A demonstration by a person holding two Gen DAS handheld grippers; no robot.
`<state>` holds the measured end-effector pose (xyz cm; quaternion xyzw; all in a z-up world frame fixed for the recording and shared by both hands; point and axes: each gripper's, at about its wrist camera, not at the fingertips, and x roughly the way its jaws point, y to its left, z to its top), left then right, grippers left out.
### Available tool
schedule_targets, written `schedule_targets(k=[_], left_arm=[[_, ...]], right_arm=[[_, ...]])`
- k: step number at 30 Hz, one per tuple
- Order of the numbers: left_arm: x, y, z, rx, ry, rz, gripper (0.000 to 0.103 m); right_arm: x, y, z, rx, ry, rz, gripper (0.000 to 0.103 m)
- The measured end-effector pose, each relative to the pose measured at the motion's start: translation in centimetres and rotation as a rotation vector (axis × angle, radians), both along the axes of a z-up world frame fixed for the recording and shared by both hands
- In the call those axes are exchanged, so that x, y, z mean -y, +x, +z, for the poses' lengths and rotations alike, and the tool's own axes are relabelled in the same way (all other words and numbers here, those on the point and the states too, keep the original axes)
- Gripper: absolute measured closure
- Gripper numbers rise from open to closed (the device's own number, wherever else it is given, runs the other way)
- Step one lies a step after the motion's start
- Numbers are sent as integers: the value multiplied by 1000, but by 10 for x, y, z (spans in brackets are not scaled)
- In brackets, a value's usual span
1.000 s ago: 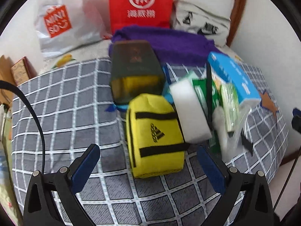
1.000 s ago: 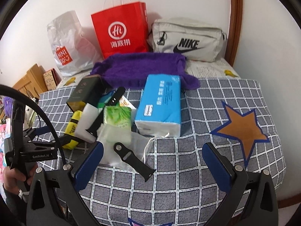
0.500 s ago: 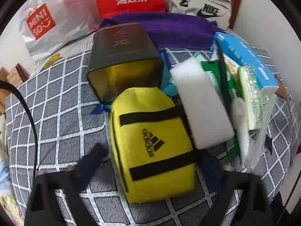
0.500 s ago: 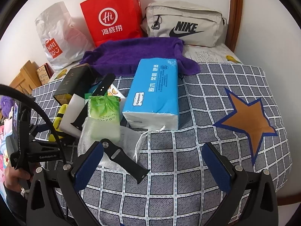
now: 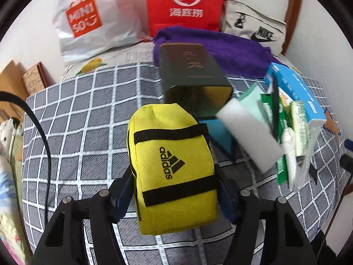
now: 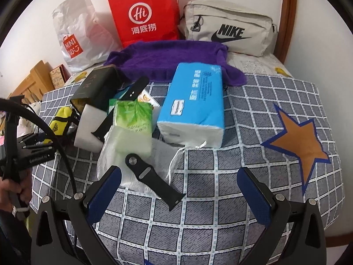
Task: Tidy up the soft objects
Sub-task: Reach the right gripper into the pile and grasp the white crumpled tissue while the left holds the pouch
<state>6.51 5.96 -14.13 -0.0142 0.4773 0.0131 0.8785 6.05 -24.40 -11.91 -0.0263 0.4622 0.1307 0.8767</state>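
The yellow pouch [image 5: 174, 154] lies on the checked bed cover [image 5: 83, 110], just in front of the dark box [image 5: 194, 77] and beside the white foam block [image 5: 247, 132]. A second ago the left claw [image 5: 174, 195] was held wide and short of the pouch; now the pouch is enclosed between its blue pads, and the jaws are closing on its sides. A grasp is therefore judged to be starting, but a firm hold is not yet shown. The right claw [image 6: 179, 193] is kept wide open and empty above the black watch strap [image 6: 154, 181].
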Motion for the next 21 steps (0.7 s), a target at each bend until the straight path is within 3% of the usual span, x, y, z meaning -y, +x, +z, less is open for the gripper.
schedule_targets(k=[6,12,16,21], left_arm=[[-12,0,-10,-20,-20,28,38],[-17,4,-16,-27,-32,35,38],[-25,5,-15,-25,-43,42,38],[-31,7,-15,-24,-62,47,38]], right_arm=[[-7,9,-9,-48,79,10,1],[-44,27,15,15,131,96,3],[-76,50,24,53,102,141,3],[-105,80,12,9,59,173,8]])
